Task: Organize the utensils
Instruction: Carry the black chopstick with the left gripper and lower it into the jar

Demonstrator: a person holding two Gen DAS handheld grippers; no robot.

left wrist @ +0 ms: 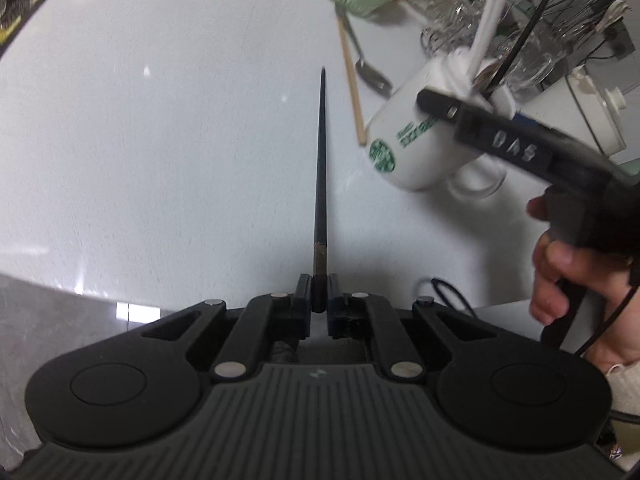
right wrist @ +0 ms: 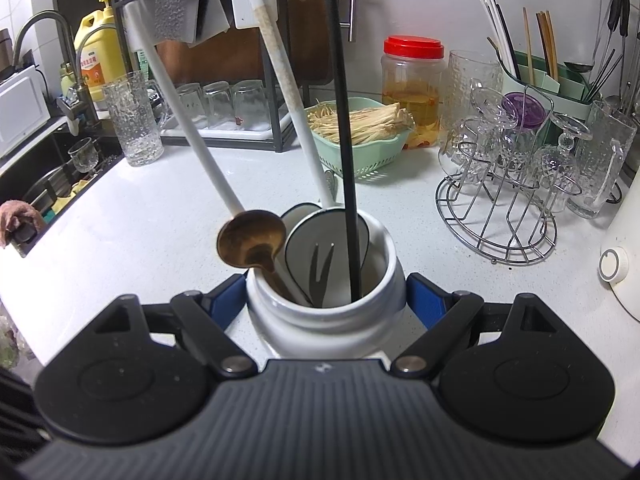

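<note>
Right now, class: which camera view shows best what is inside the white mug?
The right wrist view: it looks down into the white mug, showing a brown spoon, a black chopstick and white-handled utensils. The left wrist view shows only the mug's tilted outside with handles sticking out.

White counter (right wrist: 140, 220). On it: green basket (right wrist: 360, 152) at 12 o'clock, red-lid jar (right wrist: 414, 92) at 1, wire glass rack (right wrist: 496, 216) at 2 to 3, textured glass (right wrist: 134, 120) at 10 to 11. In the left view, spoon (left wrist: 370, 72) and wooden chopstick (left wrist: 352, 80) lie at 1 o'clock.
</note>
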